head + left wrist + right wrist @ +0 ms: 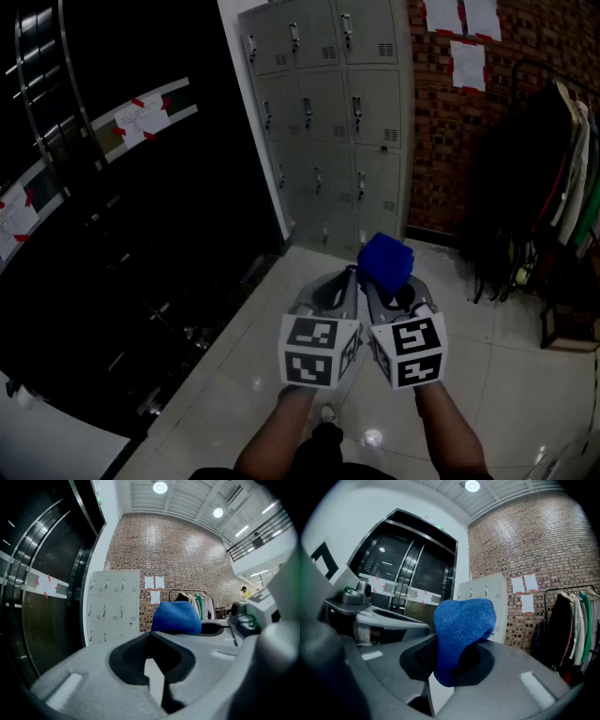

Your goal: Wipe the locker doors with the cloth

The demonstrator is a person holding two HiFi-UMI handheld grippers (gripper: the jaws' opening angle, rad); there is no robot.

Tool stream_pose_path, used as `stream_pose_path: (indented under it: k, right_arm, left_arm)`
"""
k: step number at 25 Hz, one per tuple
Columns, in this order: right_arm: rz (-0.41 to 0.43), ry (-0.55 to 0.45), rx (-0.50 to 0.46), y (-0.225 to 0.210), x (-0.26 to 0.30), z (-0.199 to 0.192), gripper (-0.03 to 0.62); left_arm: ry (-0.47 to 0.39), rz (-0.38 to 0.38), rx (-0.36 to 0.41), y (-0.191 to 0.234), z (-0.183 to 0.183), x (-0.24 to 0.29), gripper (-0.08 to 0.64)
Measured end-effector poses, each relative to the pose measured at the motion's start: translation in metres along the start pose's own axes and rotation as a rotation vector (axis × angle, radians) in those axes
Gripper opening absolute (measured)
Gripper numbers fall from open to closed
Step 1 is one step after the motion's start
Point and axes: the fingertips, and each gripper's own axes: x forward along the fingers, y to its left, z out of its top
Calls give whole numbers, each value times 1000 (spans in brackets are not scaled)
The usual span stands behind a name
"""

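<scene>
My right tool [390, 286] clamps the blue cloth [384, 259] — lockers [328, 122] straight ahead, well apart; left tool [345, 284] clenched on nothing.

Head above; all toward lockers [323, 122]

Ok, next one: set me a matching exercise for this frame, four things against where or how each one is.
Things
1. blue cloth
2. left gripper
3. lockers
4. hanging clothes

Place or state
a. grey, standing ahead beside the brick wall
b. jaws together, nothing between them
c. on a rack at the right
d. clamped in the right gripper

Pairs: 1-d, 2-b, 3-a, 4-c
</scene>
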Motion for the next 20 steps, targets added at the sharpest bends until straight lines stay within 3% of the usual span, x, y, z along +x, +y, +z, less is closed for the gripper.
stream_pose_path:
  k: [14,20]
  right_arm:
    - [-67,-3,-46,-35,221,53,66]
    - [-76,-13,-65,-46,288,62,67]
  left_arm:
    - [-64,-78,25,169,65,153,4]
    - [-67,-105,10,218,69,200,4]
